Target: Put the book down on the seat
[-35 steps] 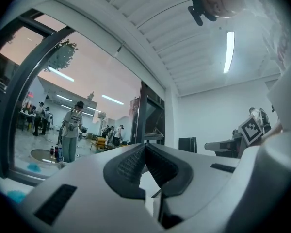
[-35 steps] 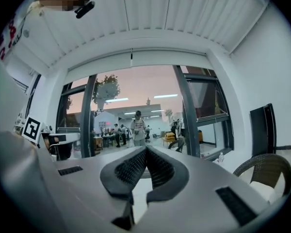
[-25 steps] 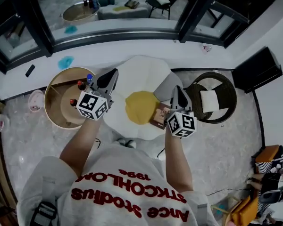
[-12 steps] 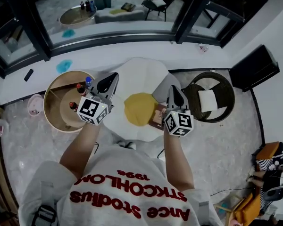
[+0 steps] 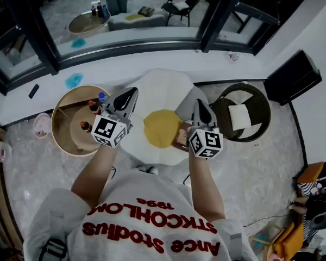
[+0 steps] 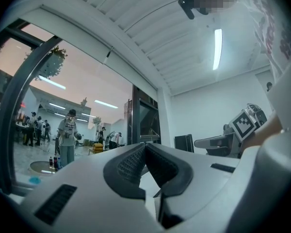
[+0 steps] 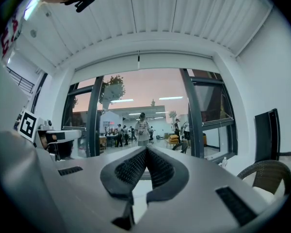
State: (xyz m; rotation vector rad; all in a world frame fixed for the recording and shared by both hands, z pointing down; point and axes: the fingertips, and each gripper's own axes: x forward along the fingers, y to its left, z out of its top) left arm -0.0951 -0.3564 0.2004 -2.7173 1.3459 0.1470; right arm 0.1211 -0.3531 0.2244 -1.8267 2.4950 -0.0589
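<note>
A brown book [image 5: 182, 135] lies flat on the right side of the white egg-shaped seat [image 5: 163, 88], next to the seat's yellow centre cushion [image 5: 162, 127]. My right gripper [image 5: 200, 103] hovers just right of the book and hides part of it. Its jaws are shut with nothing between them, as the right gripper view [image 7: 145, 150] shows. My left gripper [image 5: 131, 91] is held over the seat's left edge. It is also shut and empty [image 6: 145, 145]. Neither gripper touches the book.
A round wooden table [image 5: 65, 140] with bottles [image 5: 92, 106] stands left of the seat. A dark wicker chair [image 5: 261, 116] with a white cushion stands to the right, and a black cabinet [image 5: 293, 78] beyond it. A white window ledge [image 5: 125, 64] runs behind.
</note>
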